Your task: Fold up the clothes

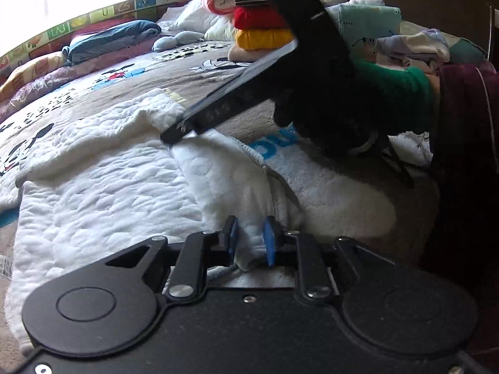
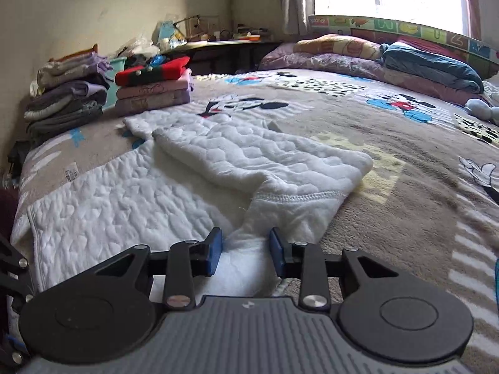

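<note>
White quilted garment was found spread on the bed, its length running away leftward from both tongs. Left gripper was pinched on a fold; right gripper was clamped on the near hem, equally close

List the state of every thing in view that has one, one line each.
white garment: spread on the bed, one sleeve folded across it
left hand-held gripper: nearly shut, pinching a fold of the garment
right hand-held gripper: part open, white cloth between its pads
red and pink pile: folded, stacked
grey and purple pile: folded, stacked
red and yellow pile: folded, stacked
</note>
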### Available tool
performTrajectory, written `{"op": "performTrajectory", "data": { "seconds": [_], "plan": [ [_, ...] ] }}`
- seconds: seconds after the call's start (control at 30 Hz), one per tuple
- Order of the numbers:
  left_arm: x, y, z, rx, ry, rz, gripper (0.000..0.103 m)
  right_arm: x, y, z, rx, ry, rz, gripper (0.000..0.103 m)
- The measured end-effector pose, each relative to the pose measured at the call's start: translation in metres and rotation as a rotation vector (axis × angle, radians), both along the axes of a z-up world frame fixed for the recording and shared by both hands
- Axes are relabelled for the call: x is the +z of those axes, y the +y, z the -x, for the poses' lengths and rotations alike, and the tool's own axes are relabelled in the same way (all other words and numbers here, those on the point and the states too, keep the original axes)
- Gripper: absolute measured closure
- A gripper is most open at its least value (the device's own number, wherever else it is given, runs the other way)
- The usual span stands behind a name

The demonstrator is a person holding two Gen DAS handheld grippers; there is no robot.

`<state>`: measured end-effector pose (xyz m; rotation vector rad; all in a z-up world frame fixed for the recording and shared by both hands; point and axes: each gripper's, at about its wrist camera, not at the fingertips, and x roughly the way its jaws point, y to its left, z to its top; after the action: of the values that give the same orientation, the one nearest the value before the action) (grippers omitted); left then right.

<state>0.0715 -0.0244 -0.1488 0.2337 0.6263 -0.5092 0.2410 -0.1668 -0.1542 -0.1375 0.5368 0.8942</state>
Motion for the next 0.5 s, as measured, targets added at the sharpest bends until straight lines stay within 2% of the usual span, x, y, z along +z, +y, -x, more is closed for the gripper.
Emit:
{"op": "performTrajectory", "data": {
  "seconds": [0.07,0.13,0.23,0.33,0.37,0.43,0.47,0.5],
  "plan": [
    [-0.001,0.004,0.001,0.010,0.008,0.038,0.086,0.007,-0.009,0.007,-0.016,-0.025,-0.043,0.069],
    [0.000,0.005,0.000,0.006,0.014,0.041,0.086,0.015,-0.017,0.019,-0.012,-0.043,-0.070,0.069],
    [0.000,0.006,0.002,0.003,0.014,0.042,0.086,0.025,-0.022,0.043,0.026,-0.086,-0.034,0.069],
    [0.006,0.013,0.000,-0.002,0.053,0.072,0.085,0.023,-0.019,0.061,0.073,-0.087,0.014,0.069],
    [0.009,0.018,-0.001,-0.005,0.079,0.093,0.082,0.018,-0.016,0.063,0.083,-0.078,0.044,0.069],
    [0.019,0.028,0.000,-0.008,0.116,0.133,0.057,0.007,-0.008,0.068,0.094,-0.084,0.098,0.067],
    [0.024,0.034,0.001,0.007,0.109,0.144,0.047,0.002,-0.004,0.070,0.099,-0.090,0.124,0.067],
    [0.029,0.041,0.002,0.022,0.101,0.155,0.047,0.003,-0.003,0.069,0.098,-0.080,0.132,0.067]
  ]
}}
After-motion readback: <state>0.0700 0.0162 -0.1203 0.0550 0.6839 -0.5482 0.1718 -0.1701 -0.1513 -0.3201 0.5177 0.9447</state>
